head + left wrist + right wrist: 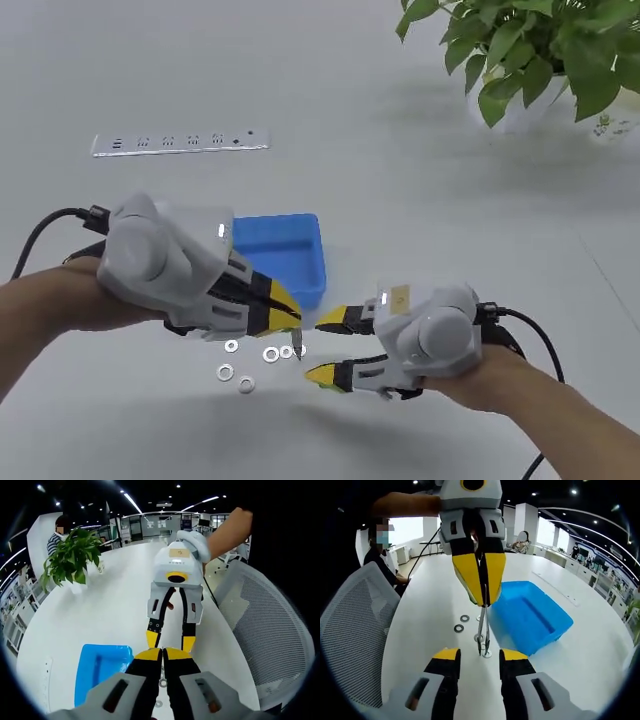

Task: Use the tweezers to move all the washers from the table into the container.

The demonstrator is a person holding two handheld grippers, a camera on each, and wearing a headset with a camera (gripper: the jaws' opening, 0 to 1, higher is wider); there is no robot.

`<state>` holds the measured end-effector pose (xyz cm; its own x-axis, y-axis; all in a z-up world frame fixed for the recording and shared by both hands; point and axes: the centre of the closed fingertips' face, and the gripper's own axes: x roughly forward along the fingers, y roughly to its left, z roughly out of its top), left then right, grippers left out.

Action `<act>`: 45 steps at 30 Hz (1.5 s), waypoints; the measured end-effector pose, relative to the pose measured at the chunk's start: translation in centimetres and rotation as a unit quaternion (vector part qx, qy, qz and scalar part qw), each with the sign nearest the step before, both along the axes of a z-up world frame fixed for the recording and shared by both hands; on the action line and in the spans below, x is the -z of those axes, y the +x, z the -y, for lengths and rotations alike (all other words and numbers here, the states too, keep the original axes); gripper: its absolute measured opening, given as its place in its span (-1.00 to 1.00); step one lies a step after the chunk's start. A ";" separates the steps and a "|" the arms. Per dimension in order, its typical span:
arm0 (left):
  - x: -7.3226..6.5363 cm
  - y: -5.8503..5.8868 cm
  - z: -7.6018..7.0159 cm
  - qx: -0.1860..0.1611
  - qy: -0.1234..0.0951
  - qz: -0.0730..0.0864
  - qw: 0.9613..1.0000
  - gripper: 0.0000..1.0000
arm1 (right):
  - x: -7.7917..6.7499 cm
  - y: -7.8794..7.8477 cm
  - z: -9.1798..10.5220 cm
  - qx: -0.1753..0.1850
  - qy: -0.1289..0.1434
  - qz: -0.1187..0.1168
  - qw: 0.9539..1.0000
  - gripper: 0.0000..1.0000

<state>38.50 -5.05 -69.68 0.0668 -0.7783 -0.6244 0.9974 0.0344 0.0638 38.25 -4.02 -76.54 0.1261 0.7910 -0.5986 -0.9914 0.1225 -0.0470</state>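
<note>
Silver metal tweezers (297, 335) clamped in the left gripper (290, 312), tips among flat silver washers (270, 354).
Five lie below its jaws, one blue plastic container (305, 280) just beyond; right gripper's (318, 348) jaws stand apart.

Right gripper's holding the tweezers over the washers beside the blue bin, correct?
No, the left gripper holds the tweezers; the right gripper is open and empty, as the right gripper view shows. The tweezers are over the washers beside the blue bin.
</note>
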 end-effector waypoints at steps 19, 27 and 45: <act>0.0 0.1 0.1 -0.002 -0.001 -0.001 1.000 -0.89 | 0.9 0.6 -1.5 -0.047 -0.030 0.026 0.998 -0.75; 0.0 -0.1 0.2 -0.002 -0.003 -0.004 1.000 -0.89 | 1.0 0.5 -1.5 -0.051 -0.039 0.020 0.998 -0.79; 0.0 -0.1 0.5 -0.003 -0.001 0.001 1.000 -0.86 | 1.0 0.6 -1.3 -0.025 -0.025 -0.008 0.999 -0.83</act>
